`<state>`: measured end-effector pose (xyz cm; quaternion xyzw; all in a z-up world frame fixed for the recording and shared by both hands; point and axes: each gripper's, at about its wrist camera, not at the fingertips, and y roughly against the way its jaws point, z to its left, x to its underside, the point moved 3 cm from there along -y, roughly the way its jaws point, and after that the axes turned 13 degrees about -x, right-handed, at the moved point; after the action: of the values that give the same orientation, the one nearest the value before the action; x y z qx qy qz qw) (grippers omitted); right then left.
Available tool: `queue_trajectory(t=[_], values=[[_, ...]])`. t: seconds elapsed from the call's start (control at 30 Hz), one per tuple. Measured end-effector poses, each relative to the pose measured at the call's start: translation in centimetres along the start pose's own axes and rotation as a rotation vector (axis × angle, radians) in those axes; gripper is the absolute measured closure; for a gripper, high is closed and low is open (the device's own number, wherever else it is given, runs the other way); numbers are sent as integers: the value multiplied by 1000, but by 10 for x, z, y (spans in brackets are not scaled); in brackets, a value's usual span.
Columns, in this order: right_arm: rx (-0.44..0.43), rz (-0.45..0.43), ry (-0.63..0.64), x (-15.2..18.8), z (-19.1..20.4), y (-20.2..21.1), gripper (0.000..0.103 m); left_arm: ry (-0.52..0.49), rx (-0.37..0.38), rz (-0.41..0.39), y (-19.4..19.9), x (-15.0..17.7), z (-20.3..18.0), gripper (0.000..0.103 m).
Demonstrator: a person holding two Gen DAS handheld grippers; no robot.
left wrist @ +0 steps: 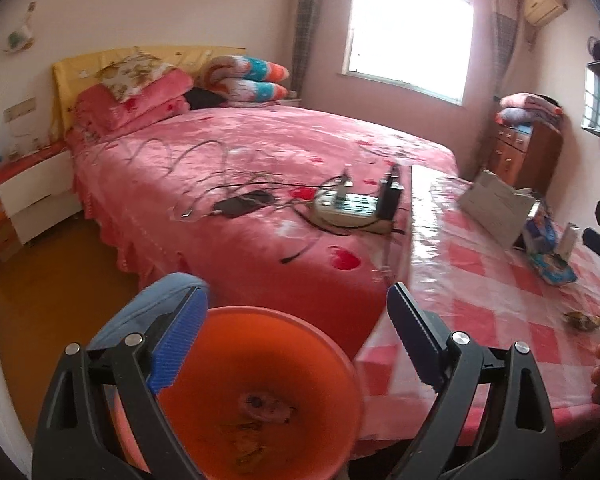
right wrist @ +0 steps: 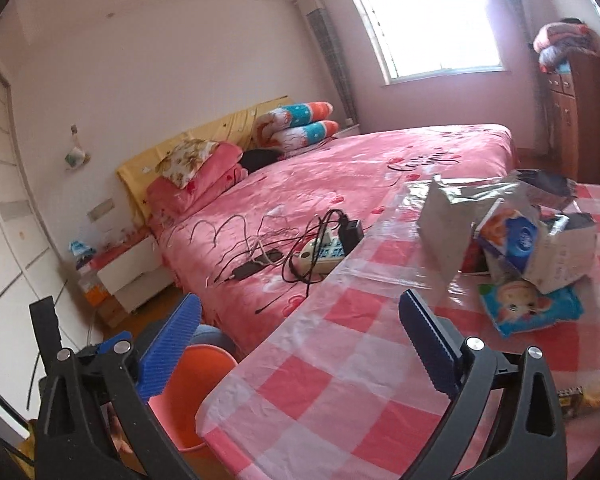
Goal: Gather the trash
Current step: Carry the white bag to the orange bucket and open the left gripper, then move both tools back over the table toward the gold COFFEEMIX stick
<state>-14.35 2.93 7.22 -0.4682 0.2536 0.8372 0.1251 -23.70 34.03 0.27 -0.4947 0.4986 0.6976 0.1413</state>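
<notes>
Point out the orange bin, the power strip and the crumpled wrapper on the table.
orange bin [left wrist: 260, 360], left wrist view, inner wall.
power strip [left wrist: 350, 206], left wrist view, top face.
crumpled wrapper [left wrist: 582, 319], left wrist view, its middle.

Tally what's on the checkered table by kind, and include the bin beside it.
Orange bin: 1
Cardboard boxes: 2
Printed soft packs: 2
Loose wrapper: 1
Total: 6
The pile may hide more.
</notes>
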Motion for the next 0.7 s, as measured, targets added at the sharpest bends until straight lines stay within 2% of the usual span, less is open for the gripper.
queue_trajectory(t=[0.4,0.7], values=[[52,-28,-44,5,-32,36,5,-95,89,-15,20,-7,-59,11],[82,-54,-172,11,-75,64,5,-167,133,4,35,-7,-103,11]])
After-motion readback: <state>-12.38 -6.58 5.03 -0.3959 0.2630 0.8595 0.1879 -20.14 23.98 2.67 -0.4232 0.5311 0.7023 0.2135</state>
